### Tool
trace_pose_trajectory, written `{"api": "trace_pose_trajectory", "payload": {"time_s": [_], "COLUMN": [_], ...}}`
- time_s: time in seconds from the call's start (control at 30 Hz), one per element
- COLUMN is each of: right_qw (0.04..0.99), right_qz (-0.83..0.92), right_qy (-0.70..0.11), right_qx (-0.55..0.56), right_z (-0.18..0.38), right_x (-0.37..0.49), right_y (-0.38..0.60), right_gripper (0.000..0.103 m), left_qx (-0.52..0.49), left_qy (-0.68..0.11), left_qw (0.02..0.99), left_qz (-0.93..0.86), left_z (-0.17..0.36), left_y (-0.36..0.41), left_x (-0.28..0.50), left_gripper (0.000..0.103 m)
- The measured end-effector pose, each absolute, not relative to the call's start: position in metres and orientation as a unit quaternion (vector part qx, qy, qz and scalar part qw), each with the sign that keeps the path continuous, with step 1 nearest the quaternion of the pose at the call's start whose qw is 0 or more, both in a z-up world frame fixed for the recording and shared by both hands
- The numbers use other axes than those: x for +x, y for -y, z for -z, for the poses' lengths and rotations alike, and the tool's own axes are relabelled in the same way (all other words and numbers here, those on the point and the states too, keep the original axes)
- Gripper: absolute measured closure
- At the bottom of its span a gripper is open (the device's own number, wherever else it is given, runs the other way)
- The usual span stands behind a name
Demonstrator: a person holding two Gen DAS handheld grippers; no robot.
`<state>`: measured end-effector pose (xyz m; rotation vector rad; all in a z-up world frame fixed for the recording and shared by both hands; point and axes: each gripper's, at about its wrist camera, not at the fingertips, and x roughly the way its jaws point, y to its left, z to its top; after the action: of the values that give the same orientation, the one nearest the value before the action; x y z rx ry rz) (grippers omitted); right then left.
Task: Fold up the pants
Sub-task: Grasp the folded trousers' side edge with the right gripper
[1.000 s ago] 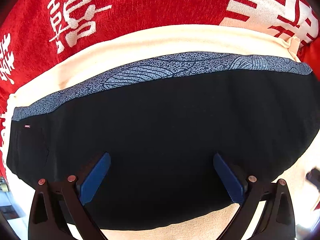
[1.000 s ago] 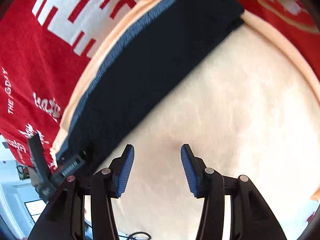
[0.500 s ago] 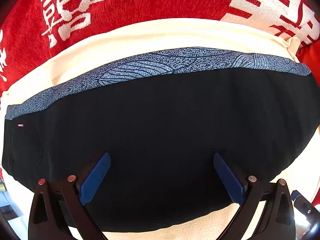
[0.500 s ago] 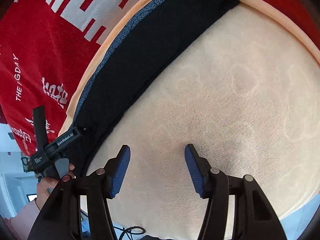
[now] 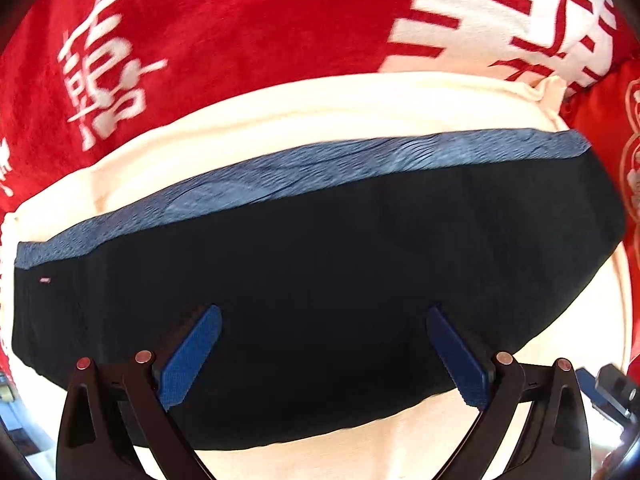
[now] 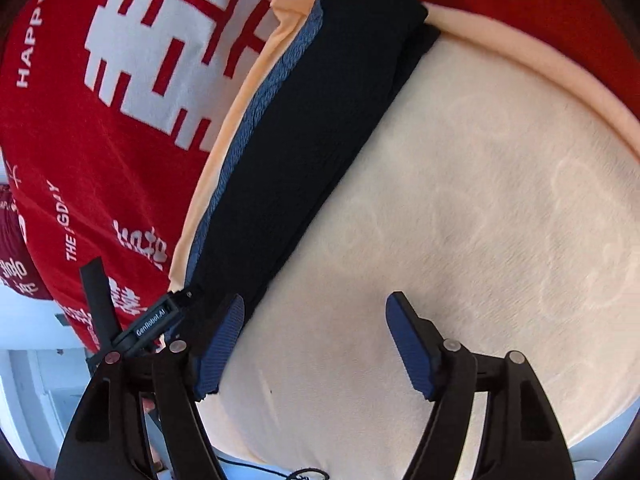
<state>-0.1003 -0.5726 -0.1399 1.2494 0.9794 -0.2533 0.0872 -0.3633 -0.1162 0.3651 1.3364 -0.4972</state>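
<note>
From the left wrist, the folded black pants with a blue-grey patterned waistband (image 5: 320,280) lie flat as a compact oblong on a cream plush blanket (image 5: 280,120), which covers a red blanket with white characters (image 5: 240,32). The left gripper (image 5: 324,354) hovers above the dark cloth, fingers (image 5: 192,356) spread wide and holding nothing, probably having let go to leave the fold undisturbed.

From the right wrist, the pants (image 6: 320,140) run as a narrow band along the cream blanket's far edge. The right gripper (image 6: 316,344) sits over bare cream pile (image 6: 480,200) just beside them, its fingers (image 6: 412,352) opening with nothing between, likely clear of the finished fold.
</note>
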Motion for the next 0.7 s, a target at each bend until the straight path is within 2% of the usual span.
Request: {"api": "trace_pose_trajectory", "payload": {"time_s": [0.07, 0.13, 0.3, 0.7], "right_qw": [0.696, 0.693, 0.685, 0.680], "right_qz": [0.124, 0.138, 0.152, 0.158], "right_qy": [-0.422, -0.416, -0.402, -0.391], "right_qx": [0.568, 0.573, 0.589, 0.600], "right_z": [0.139, 0.142, 0.153, 0.170], "right_x": [-0.097, -0.093, -0.084, -0.079], "right_y": [0.588, 0.600, 0.620, 0.634], "right_gripper": [0.054, 0.060, 0.061, 0.061], "left_qx": [0.165, 0.159, 0.167, 0.159], "left_qy": [-0.609, -0.611, -0.628, -0.620], "left_qw": [0.741, 0.741, 0.726, 0.734], "left_qz": [0.228, 0.229, 0.222, 0.228], "left_z": [0.118, 0.121, 0.143, 0.150], "left_y": [0.375, 0.387, 0.407, 0.409], "left_x": [0.088, 0.088, 0.085, 0.088], "left_gripper": [0.000, 0.000, 0.000, 0.000]}}
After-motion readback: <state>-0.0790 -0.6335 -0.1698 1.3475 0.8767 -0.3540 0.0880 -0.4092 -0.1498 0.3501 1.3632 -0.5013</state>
